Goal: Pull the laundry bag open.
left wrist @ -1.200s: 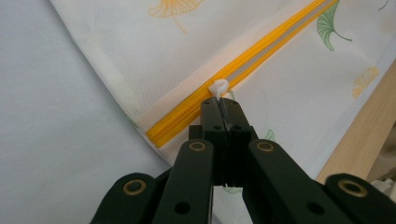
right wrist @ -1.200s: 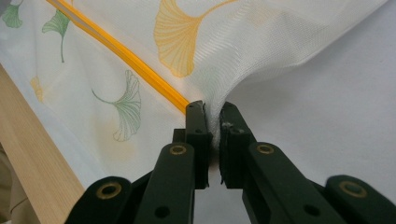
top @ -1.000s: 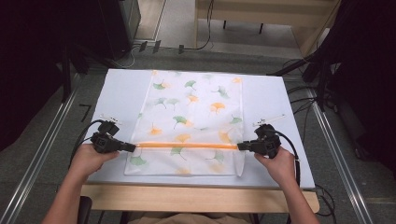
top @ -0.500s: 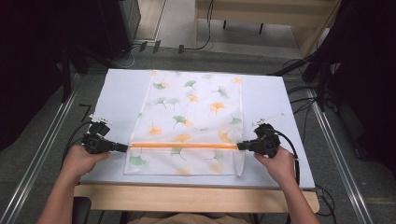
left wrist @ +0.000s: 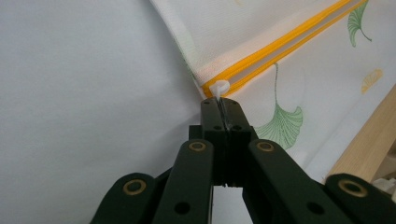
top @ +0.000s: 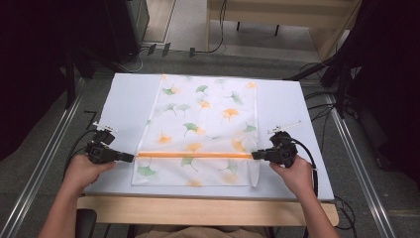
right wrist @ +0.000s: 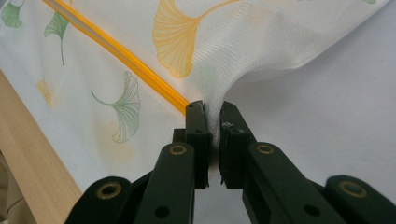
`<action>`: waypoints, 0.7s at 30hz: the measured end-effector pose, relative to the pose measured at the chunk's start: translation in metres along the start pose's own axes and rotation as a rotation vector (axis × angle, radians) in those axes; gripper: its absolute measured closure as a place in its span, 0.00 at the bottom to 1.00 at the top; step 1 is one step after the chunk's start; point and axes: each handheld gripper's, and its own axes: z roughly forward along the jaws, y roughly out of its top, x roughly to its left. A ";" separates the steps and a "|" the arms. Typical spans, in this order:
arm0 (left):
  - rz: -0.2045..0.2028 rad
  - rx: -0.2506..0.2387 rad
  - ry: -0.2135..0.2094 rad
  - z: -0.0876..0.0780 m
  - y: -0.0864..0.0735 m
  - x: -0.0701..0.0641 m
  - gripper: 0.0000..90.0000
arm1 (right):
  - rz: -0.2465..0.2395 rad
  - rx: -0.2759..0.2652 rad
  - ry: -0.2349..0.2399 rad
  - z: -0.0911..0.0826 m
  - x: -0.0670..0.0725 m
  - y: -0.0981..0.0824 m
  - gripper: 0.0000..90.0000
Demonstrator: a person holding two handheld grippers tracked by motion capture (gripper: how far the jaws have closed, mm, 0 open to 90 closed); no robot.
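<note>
Nearby: cables (top: 317, 106) | wooden table edge (top: 208, 210) | path clear

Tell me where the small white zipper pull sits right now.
The small white zipper pull is at the left end of the orange zipper, pinched in the left gripper, near the table's front edge.

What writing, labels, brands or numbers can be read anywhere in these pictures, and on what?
None: no readable text in any view.
The white mesh bag carries only printed green and orange leaves, with no letters.
Its orange zipper and white zipper pull are unmarked.
The table bears no label.
</note>
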 end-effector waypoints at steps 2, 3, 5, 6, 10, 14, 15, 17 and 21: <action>0.003 0.007 0.002 0.001 0.000 -0.001 1.00 | 0.000 0.004 -0.001 0.000 -0.001 0.000 0.95; 0.012 0.014 -0.001 0.001 0.001 -0.001 1.00 | 0.006 0.007 -0.004 0.000 -0.001 0.000 0.95; 0.009 0.012 -0.007 0.003 0.001 -0.002 1.00 | 0.016 0.008 -0.009 0.000 -0.002 -0.001 0.95; 0.010 0.013 -0.008 0.003 0.002 -0.003 1.00 | 0.015 0.006 -0.013 -0.001 -0.003 -0.001 0.95; 0.019 0.024 -0.011 0.007 0.003 -0.005 1.00 | 0.031 0.011 -0.021 -0.001 -0.007 -0.002 0.95; 0.024 0.021 -0.008 0.009 0.005 -0.007 1.00 | 0.034 0.013 -0.031 0.001 -0.009 -0.003 0.93; 0.031 0.030 -0.007 0.009 0.005 -0.006 1.00 | 0.034 0.021 -0.029 0.002 -0.010 -0.004 0.93; 0.025 0.033 -0.007 0.012 0.005 -0.007 1.00 | 0.038 0.035 -0.028 0.005 -0.011 -0.004 0.92; 0.030 0.040 -0.007 0.012 0.006 -0.007 1.00 | 0.045 0.044 -0.037 0.007 -0.014 -0.005 0.87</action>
